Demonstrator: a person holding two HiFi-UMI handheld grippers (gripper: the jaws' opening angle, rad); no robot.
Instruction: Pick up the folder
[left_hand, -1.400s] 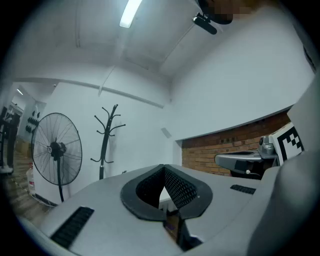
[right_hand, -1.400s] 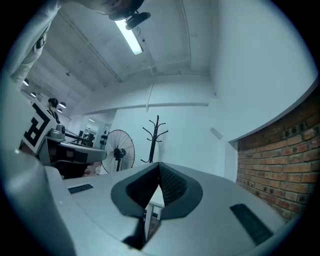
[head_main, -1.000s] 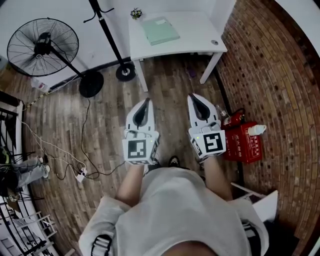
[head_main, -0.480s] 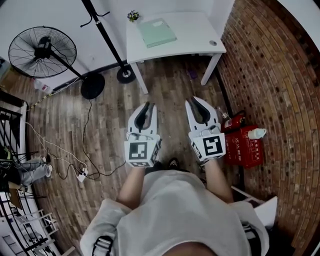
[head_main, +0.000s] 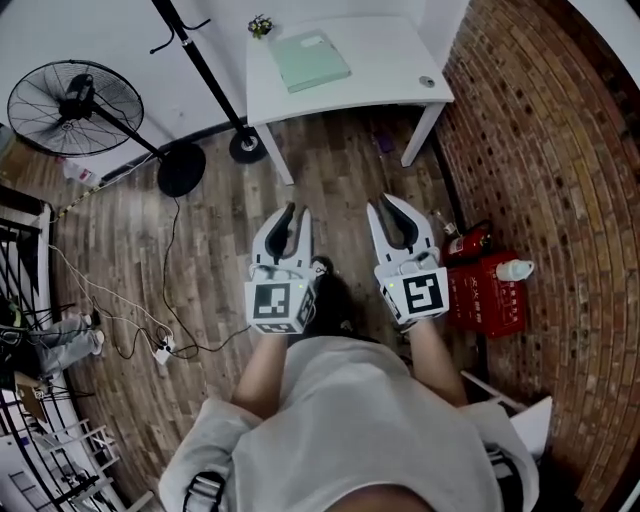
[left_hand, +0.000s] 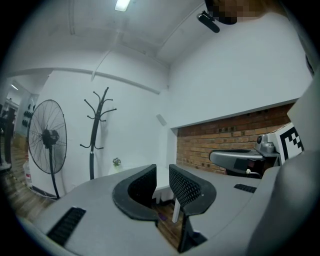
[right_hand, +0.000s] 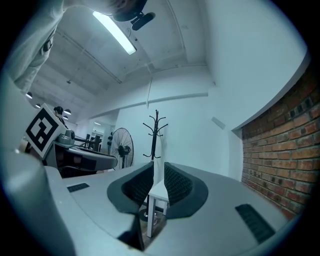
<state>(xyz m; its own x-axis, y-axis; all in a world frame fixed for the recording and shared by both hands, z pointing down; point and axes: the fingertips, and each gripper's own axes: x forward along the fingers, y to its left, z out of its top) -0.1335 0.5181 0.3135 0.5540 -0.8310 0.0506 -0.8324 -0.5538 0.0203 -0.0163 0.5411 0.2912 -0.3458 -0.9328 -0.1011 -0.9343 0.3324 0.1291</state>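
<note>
Both the left gripper (head_main: 291, 212) and right gripper (head_main: 397, 205) hang empty over the floor (head_main: 215, 235) well short of the counter (head_main: 392, 72), jaws just eased slightly apart with nothing between, probably readying for the reach; folder (head_main: 311, 61) lies flat on the counter's left half, untouched.

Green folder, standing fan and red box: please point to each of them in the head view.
green folder (head_main: 311, 60), head view, middle of its cover.
standing fan (head_main: 68, 108), head view, middle of its round cage.
red box (head_main: 482, 300), head view, its red side.
</note>
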